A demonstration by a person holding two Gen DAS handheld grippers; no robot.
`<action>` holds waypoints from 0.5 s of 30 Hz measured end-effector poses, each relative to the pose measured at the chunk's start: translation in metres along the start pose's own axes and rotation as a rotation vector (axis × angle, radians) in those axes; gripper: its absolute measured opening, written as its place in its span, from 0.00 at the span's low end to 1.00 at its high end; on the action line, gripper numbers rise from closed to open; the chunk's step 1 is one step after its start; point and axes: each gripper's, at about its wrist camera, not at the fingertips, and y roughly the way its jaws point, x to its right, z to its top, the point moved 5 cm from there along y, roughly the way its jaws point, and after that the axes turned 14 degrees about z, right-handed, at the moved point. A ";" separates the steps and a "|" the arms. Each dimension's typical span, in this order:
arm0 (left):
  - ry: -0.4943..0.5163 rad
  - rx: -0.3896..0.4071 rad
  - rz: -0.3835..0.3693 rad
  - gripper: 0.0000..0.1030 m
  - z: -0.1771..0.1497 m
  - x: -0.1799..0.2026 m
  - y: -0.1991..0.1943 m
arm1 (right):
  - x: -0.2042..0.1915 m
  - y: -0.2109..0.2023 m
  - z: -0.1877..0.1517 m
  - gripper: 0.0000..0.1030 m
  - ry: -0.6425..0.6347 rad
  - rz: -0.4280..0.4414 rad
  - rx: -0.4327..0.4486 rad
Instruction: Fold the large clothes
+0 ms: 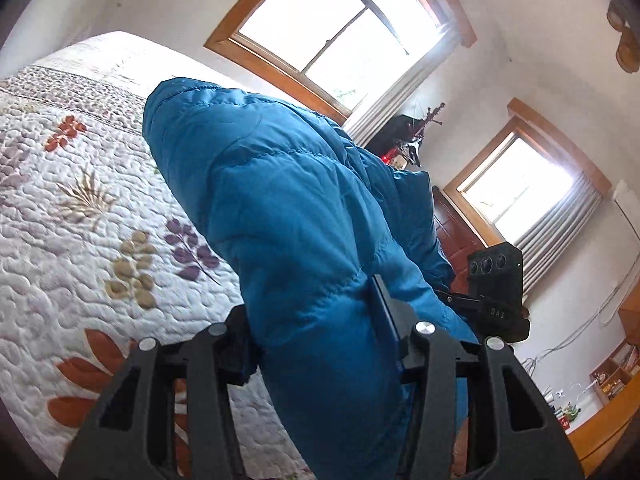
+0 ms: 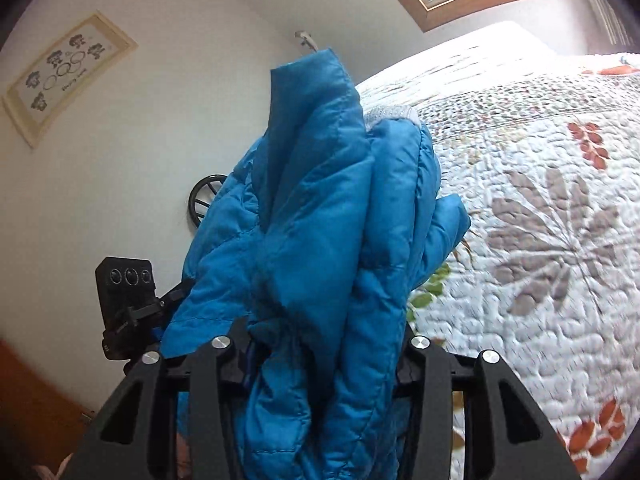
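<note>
A blue quilted puffer jacket (image 1: 288,208) hangs bunched above the bed, lifted off the quilt. My left gripper (image 1: 316,324) is shut on a thick fold of it; padding bulges out between the dark fingers (image 1: 384,308). In the right wrist view the same jacket (image 2: 320,240) rises in folds, with a grey knit cuff or collar edge (image 2: 390,114) at the top. My right gripper (image 2: 324,348) is shut on another bunched part. The fabric hides both sets of fingertips. Each view shows the other gripper's black camera housing (image 1: 496,288) (image 2: 124,300) beside the jacket.
A bed with a white floral quilt (image 1: 80,220) (image 2: 540,220) lies under the jacket. Wood-framed windows (image 1: 344,28), a dark wooden cabinet (image 1: 456,232) and a low shelf (image 1: 612,376) stand behind it. A framed picture (image 2: 68,76) hangs on the white wall.
</note>
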 end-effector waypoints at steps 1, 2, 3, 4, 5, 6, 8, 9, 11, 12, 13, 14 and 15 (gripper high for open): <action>-0.009 0.009 0.014 0.46 0.008 -0.010 0.001 | 0.003 0.014 0.012 0.44 -0.001 0.003 -0.013; -0.018 0.016 0.026 0.46 0.017 -0.023 -0.003 | 0.007 0.028 0.021 0.44 0.001 0.004 -0.026; -0.031 0.019 0.037 0.46 0.027 -0.034 0.000 | 0.011 0.042 0.030 0.44 0.008 0.008 -0.036; -0.040 0.023 0.047 0.46 0.037 -0.042 0.004 | 0.017 0.055 0.040 0.44 0.013 0.011 -0.044; -0.048 0.025 0.055 0.46 0.045 -0.051 0.008 | 0.022 0.068 0.048 0.44 0.016 0.012 -0.050; -0.055 0.025 0.060 0.46 0.052 -0.060 0.012 | 0.028 0.079 0.054 0.44 0.021 0.012 -0.054; -0.067 0.018 0.068 0.46 0.063 -0.079 0.022 | 0.042 0.100 0.065 0.44 0.041 0.011 -0.058; -0.075 0.011 0.074 0.46 0.068 -0.088 0.029 | 0.051 0.109 0.069 0.44 0.054 0.008 -0.064; -0.104 -0.014 0.091 0.47 0.071 -0.105 0.048 | 0.070 0.127 0.071 0.45 0.083 -0.008 -0.083; -0.121 -0.032 0.105 0.47 0.070 -0.116 0.057 | 0.081 0.137 0.071 0.45 0.103 -0.019 -0.097; -0.136 -0.055 0.121 0.48 0.068 -0.128 0.067 | 0.095 0.147 0.069 0.45 0.133 -0.033 -0.114; -0.146 -0.084 0.142 0.51 0.063 -0.139 0.077 | 0.106 0.155 0.065 0.49 0.158 -0.040 -0.120; -0.161 -0.092 0.148 0.53 0.058 -0.148 0.083 | 0.112 0.160 0.063 0.52 0.167 -0.017 -0.106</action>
